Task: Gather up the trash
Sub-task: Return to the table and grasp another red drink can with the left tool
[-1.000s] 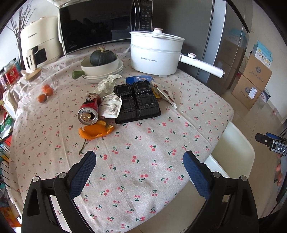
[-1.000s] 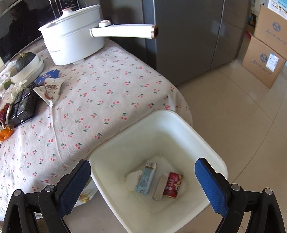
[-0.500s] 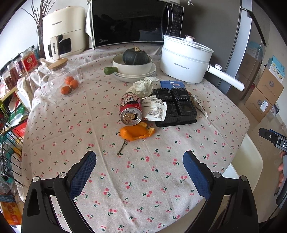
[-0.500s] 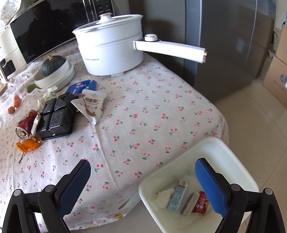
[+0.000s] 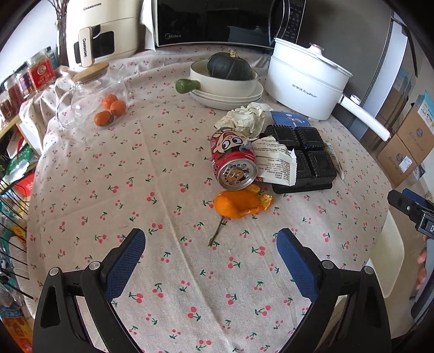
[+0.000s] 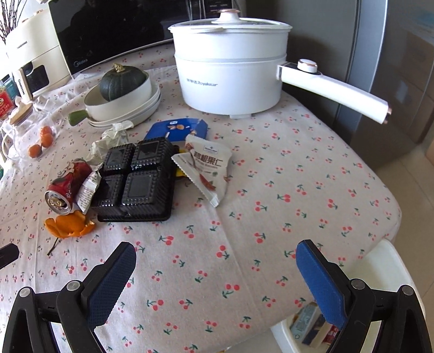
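Trash lies mid-table: a crushed red can [image 5: 233, 160] [image 6: 66, 184], orange peel [image 5: 238, 203] [image 6: 67, 225], a black plastic tray [image 5: 306, 157] [image 6: 135, 179], a torn paper wrapper [image 5: 276, 163], crumpled tissue [image 5: 244, 119] [image 6: 111, 138], a white snack pouch [image 6: 208, 168] and a blue packet [image 6: 176, 127]. My left gripper [image 5: 211, 258] is open and empty, just short of the peel. My right gripper [image 6: 215, 274] is open and empty above the table's near edge. The white bin [image 6: 379, 271] sits below the table at right, with some trash inside.
A white electric pot [image 6: 230, 68] with a long handle [image 6: 339, 92], stacked bowls with a green squash [image 5: 227, 68], a glass jar of oranges [image 5: 92, 100], a microwave [image 5: 217, 21] and a cream appliance [image 5: 100, 30] stand at the back. Cardboard boxes [image 5: 407, 141] lie on the floor at right.
Both grippers have moved in over the table toward the trash pile. The right gripper has swung away from above the bin, which now shows only at the lower right.
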